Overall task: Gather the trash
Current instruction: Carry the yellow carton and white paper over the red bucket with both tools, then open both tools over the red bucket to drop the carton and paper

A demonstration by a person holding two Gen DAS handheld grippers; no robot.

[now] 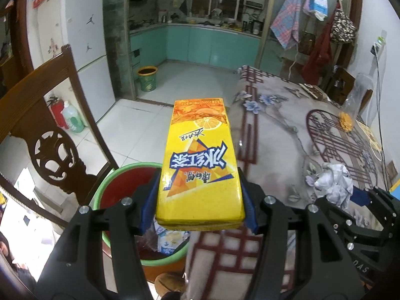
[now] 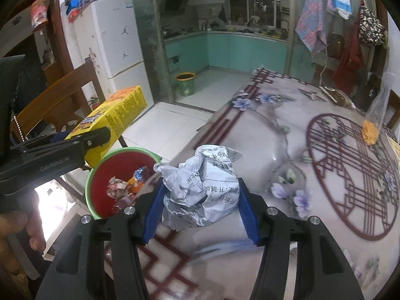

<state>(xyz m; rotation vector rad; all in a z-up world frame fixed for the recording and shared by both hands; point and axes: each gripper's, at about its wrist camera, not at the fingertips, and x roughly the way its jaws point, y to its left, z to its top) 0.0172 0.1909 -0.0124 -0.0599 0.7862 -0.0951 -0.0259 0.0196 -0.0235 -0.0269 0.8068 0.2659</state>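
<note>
The left gripper (image 1: 200, 200) is clamped on a yellow iced-tea carton (image 1: 200, 160), above the red bin (image 1: 117, 185) beside the table (image 1: 275, 135). The right gripper (image 2: 200, 207) grips a crumpled paper ball (image 2: 202, 187) over the table edge.

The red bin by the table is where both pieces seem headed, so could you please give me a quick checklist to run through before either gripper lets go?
1. Left gripper clamps the yellow drink carton: ok.
2. Right gripper clamps the crumpled paper: ok.
3. Red bin has room left; only some wrappers at the bottom: ok.
4. Carton over the bin mouth: not ok; it seems to overhang the rim only partly.
5. Paper over the bin: not ok; it hangs above the patterned tablecloth.
6. Grippers clear of each other: ok.
</note>
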